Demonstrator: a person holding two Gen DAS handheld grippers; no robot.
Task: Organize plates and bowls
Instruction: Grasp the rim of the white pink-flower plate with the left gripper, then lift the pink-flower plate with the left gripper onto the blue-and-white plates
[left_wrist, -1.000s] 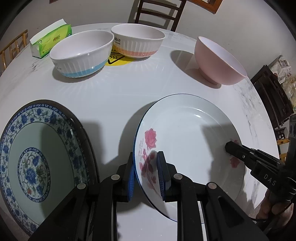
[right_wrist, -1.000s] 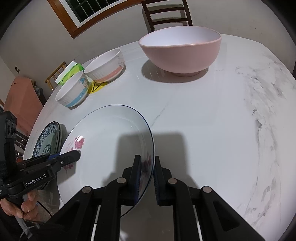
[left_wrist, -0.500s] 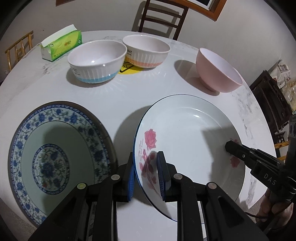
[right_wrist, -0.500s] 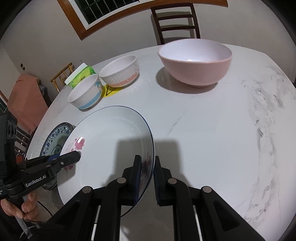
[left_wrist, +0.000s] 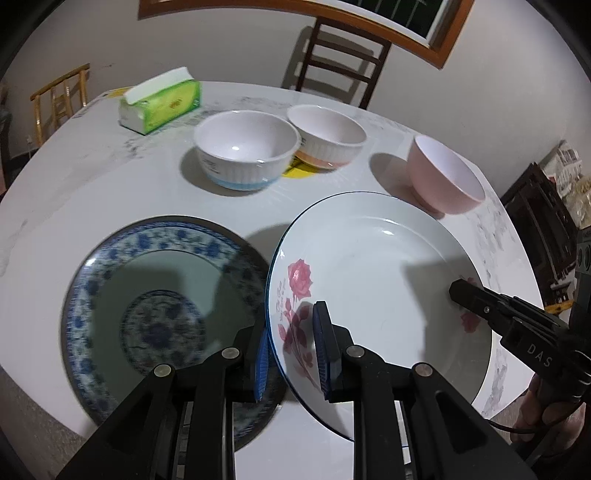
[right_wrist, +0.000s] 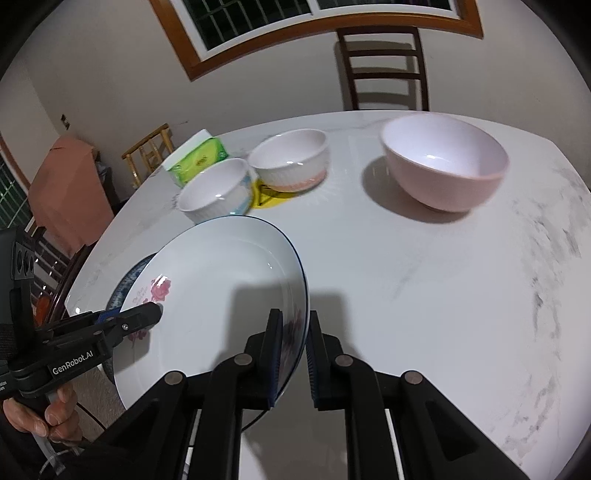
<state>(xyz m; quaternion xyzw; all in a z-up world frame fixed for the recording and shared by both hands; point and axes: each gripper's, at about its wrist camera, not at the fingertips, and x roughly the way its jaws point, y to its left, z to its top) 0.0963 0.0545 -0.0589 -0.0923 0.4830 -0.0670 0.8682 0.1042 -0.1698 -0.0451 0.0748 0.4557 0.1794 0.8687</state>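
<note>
A white plate with pink roses (left_wrist: 388, 280) (right_wrist: 221, 288) hangs above the marble table (left_wrist: 92, 184), held from both sides. My left gripper (left_wrist: 291, 347) (right_wrist: 151, 314) is shut on its left rim beside the rose print. My right gripper (right_wrist: 295, 332) (left_wrist: 458, 291) is shut on the opposite rim. A blue-patterned plate (left_wrist: 155, 302) lies on the table to the left, and the white plate's left rim overlaps its right edge. In the right wrist view only a sliver of the blue-patterned plate (right_wrist: 127, 280) shows.
Further back stand a blue-banded bowl (left_wrist: 245, 155) (right_wrist: 214, 192), an orange-banded bowl (left_wrist: 327, 136) (right_wrist: 288, 158) on a yellow mat (left_wrist: 295, 171), and a pink bowl (left_wrist: 443, 177) (right_wrist: 443, 162). A green tissue pack (left_wrist: 160, 101) lies far left. A chair (left_wrist: 340, 66) stands behind.
Both grippers have risen with the rose plate and carried it left toward the blue-patterned plate, which now shows whole. The bowls look farther away. Both grips are unchanged.
</note>
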